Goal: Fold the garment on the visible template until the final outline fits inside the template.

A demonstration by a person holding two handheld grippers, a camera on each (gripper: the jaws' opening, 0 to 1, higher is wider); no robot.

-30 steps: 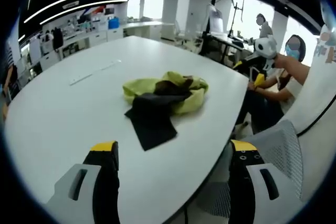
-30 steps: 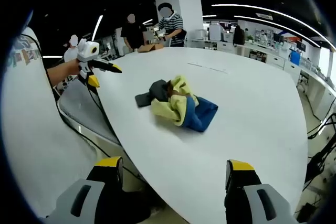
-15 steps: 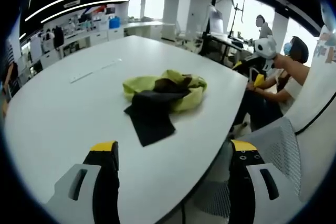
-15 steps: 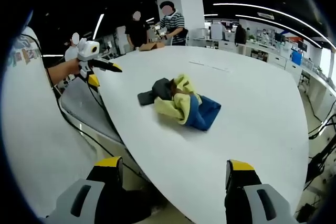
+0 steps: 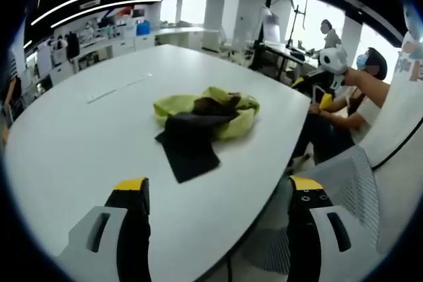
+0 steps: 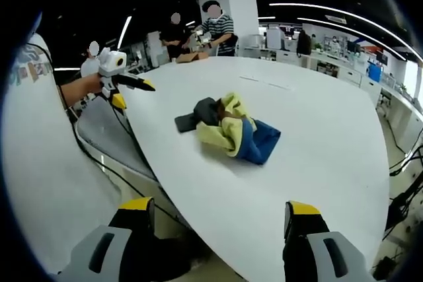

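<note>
Lying crumpled on one white table (image 5: 79, 137), one garment (image 5: 205, 120); both grippers, left gripper (image 5: 218, 193) and right gripper (image 6: 221, 212), spread, empty.

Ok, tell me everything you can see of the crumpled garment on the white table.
The garment lies bunched in a loose heap on the white table, unfolded. It looks like soft fabric: yellow-green, with a black part spreading flat toward the left gripper view's camera, and a blue part seen from the right gripper view. Only the table touches it; both hand-held grippers, the left and the right, are open, well short of it.
</note>
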